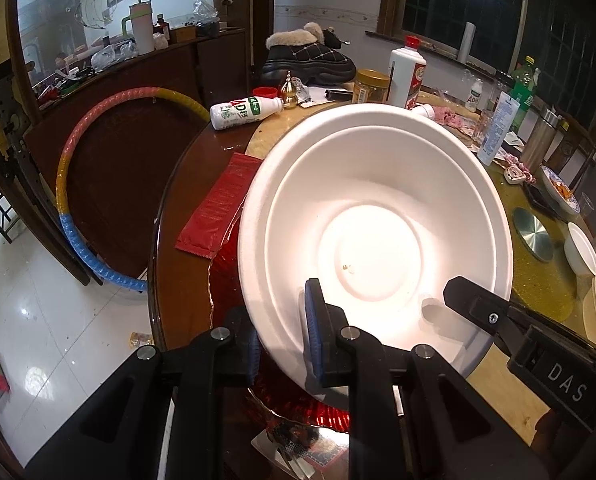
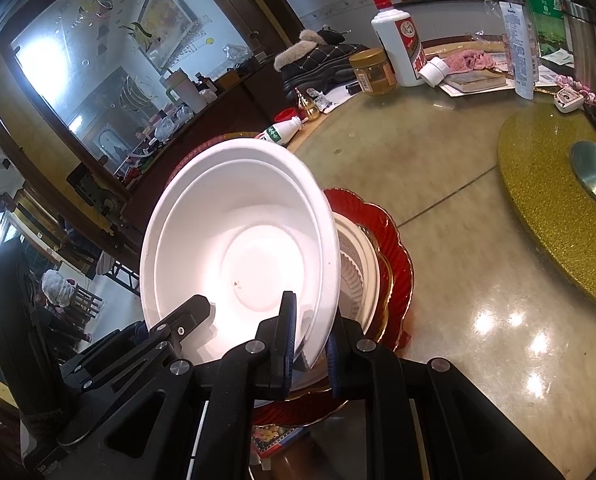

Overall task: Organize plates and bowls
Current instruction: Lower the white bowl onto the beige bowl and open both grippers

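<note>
Both grippers clamp the rim of the white bowl (image 1: 374, 236): left gripper (image 1: 283, 332) at lower centre, right gripper (image 2: 312, 338) at lower centre. Bowl is tilted, held above a red plate (image 2: 398, 264) stack on the table (image 2: 438, 184).

A large white foam bowl (image 2: 237, 248) fills the centre-left of the frame, above a stack of plates (image 2: 378, 264); a round gold turntable (image 2: 538, 216) lies right.
</note>
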